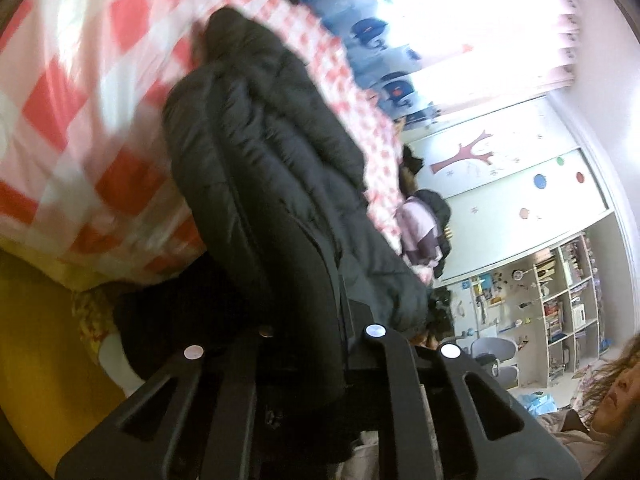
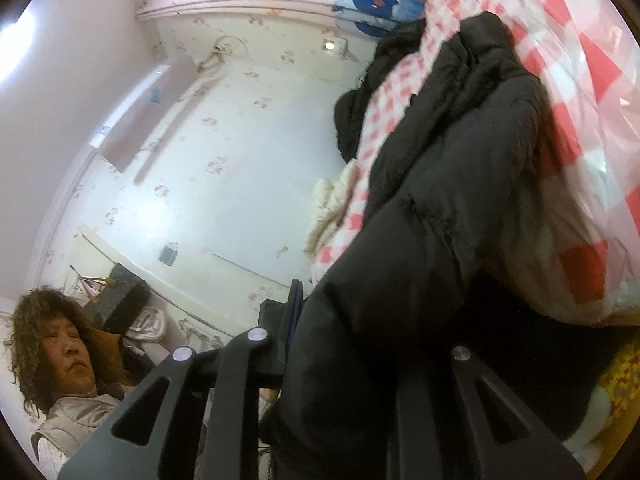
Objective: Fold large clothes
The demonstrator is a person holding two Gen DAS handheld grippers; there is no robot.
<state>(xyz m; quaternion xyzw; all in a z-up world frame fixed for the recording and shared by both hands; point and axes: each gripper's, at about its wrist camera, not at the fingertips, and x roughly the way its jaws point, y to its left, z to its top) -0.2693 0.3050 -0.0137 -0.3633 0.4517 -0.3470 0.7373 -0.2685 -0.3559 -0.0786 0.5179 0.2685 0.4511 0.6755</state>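
A large black puffer coat [image 1: 272,184] stretches from my left gripper [image 1: 320,344] away over a red-and-white checked bed cover [image 1: 80,92]. The left gripper is shut on the coat's near edge, the cloth pinched between its fingers. In the right wrist view the same coat [image 2: 452,184] runs from my right gripper [image 2: 352,344] up over the bed cover [image 2: 592,92]. The right gripper is shut on the coat; its fingertips are buried in the cloth. Both views are tilted and blurred.
A person [image 2: 68,360] stands close behind the grippers. More clothes [image 1: 424,232] lie at the bed's far side, with another dark garment [image 2: 360,116] and a beige one [image 2: 332,208]. Shelves [image 1: 560,304] and a chair [image 1: 492,352] stand across the room. A blue patterned curtain [image 1: 372,32] hangs by the window.
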